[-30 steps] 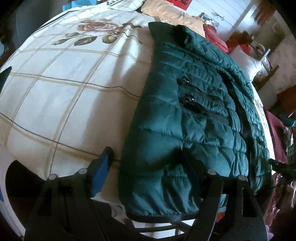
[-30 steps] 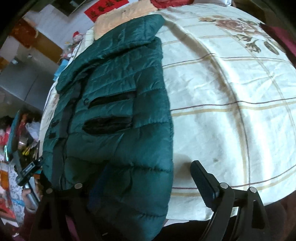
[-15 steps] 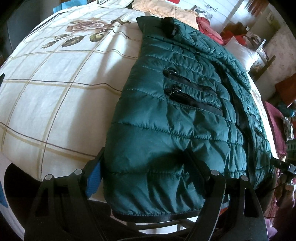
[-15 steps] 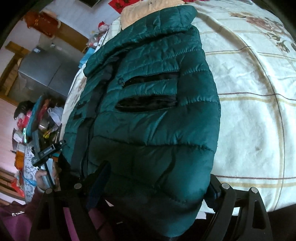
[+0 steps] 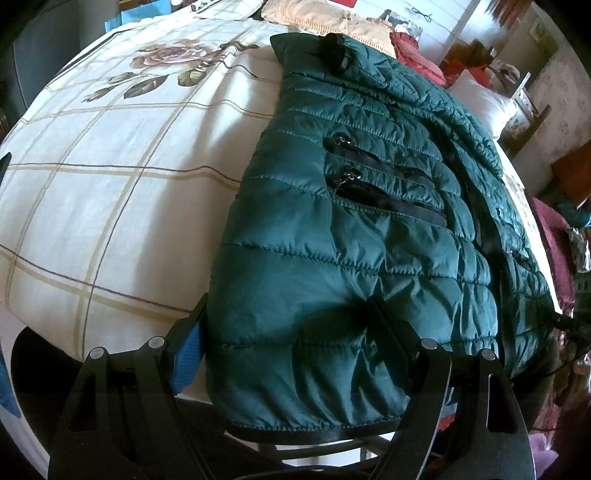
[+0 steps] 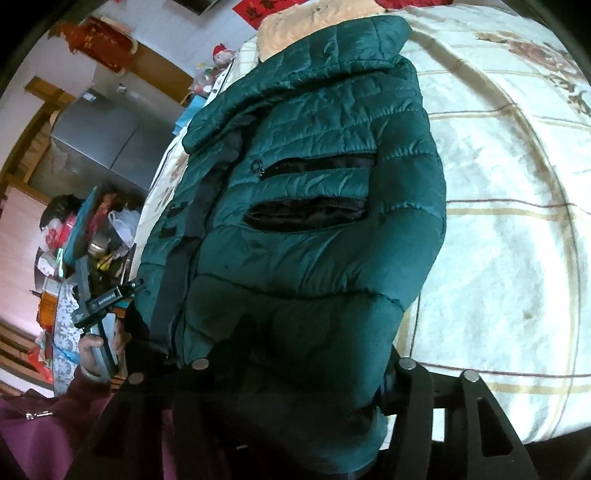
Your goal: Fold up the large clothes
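Observation:
A dark green quilted puffer jacket (image 5: 369, 206) lies front-up on a bed, collar at the far end, hem hanging over the near edge. It also shows in the right wrist view (image 6: 314, 221). My left gripper (image 5: 291, 332) straddles the hem corner on one side, fingers wide apart, the blue-padded left finger (image 5: 186, 350) beside the jacket's edge. My right gripper (image 6: 314, 347) straddles the opposite hem corner, fingers apart; the fabric covers its fingertips. Neither visibly pinches the cloth.
The bed sheet (image 5: 110, 192) is cream with a brown grid and a rose print. An orange blanket (image 5: 332, 22) and pillows lie at the headboard. A cluttered table and grey fridge (image 6: 99, 144) stand beside the bed. The other hand-held gripper (image 6: 99, 302) shows at left.
Both grippers slid in along the hem, so that the jacket's lower corners now lie between their fingers. The right gripper moved left over the jacket. The jacket stayed on the bed.

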Motion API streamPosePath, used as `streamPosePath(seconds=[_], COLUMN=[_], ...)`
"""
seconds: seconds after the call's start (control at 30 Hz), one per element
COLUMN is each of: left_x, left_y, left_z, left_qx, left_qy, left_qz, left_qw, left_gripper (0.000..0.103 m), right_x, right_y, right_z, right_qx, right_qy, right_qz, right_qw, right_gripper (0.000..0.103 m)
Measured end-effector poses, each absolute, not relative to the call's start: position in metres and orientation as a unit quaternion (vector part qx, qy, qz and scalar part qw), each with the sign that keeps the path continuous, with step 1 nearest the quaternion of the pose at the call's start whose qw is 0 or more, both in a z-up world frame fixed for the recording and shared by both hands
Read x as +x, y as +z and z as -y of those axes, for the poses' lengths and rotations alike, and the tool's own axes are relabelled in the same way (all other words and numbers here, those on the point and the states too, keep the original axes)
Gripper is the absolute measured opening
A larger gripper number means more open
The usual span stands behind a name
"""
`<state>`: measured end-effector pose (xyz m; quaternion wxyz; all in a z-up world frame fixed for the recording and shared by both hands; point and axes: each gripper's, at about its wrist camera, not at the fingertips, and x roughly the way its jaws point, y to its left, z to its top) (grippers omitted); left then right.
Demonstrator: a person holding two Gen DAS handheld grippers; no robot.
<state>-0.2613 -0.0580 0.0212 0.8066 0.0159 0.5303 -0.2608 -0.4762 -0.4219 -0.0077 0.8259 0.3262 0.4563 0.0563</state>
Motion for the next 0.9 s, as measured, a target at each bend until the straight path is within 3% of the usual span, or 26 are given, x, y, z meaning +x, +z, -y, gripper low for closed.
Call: streamPosePath(seconds=[0.17, 0.2, 0.33, 0.4, 0.9], left_x=[-0.263, -0.264, -0.268, -0.268, -0.242], left_y=[0.022, 0.023, 0.033, 0.042, 0.113], left_z=[0.059, 0.059, 0.058, 0.057, 0.056], left_qx=[0.019, 0.016, 0.027, 0.024, -0.036], left_qy=[-0.27, -0.275, -0.279, -0.284, -0.318], left_qz=[-0.534, -0.532, -0.511, -0.499, -0.418], left_qw=[0.801, 0.8, 0.812, 0.819, 0.85], left_gripper=[0.078, 0.065, 0.036, 0.021, 0.016], right_x=[-0.476, -0.476, -0.479, -0.479, -0.463], right_y=[-0.008, -0.006, 0.003, 0.01, 0.075], right_z=[0.421, 0.422, 0.435, 0.438, 0.446], right_qx=[0.338, 0.346, 0.383, 0.391, 0.344], right_qy=[0.064, 0.068, 0.067, 0.074, 0.077], right_qz=[-0.44, -0.429, -0.396, -0.382, -0.324], right_qw=[0.829, 0.831, 0.832, 0.835, 0.878], right_gripper=[0.058, 0.056, 0.032, 0.03, 0.021])
